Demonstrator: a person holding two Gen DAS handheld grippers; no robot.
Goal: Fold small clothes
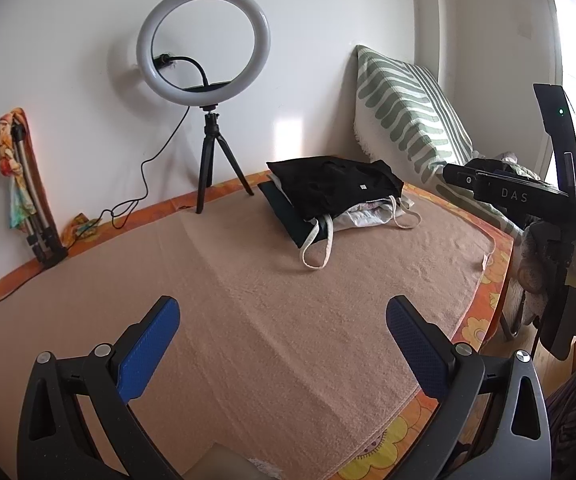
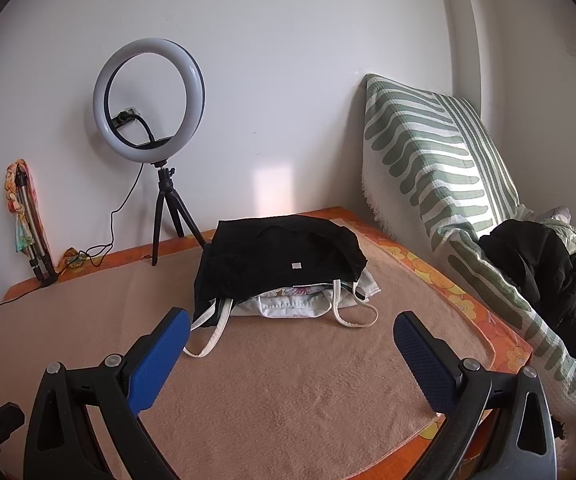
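A stack of folded clothes lies at the far side of the beige towel (image 1: 271, 312) (image 2: 288, 384). On top is a black garment (image 1: 336, 186) (image 2: 279, 260) with a small white tag; under it are white pieces (image 1: 362, 214) (image 2: 296, 304) with cream straps (image 1: 320, 248) (image 2: 207, 340) trailing forward. My left gripper (image 1: 281, 320) hovers open over the near towel, nothing between its blue pads. My right gripper (image 2: 292, 334) is open too, just short of the stack. In the left wrist view the right gripper's black body (image 1: 536, 204) shows at the right edge.
A ring light on a black tripod (image 1: 203, 92) (image 2: 149, 100) stands at the back by the wall, its cable trailing left. A folded tripod with a colourful scarf (image 1: 23, 184) (image 2: 27, 220) leans at far left. A green-striped cushion (image 1: 404, 112) (image 2: 436, 168) and dark jackets (image 2: 548, 280) sit right.
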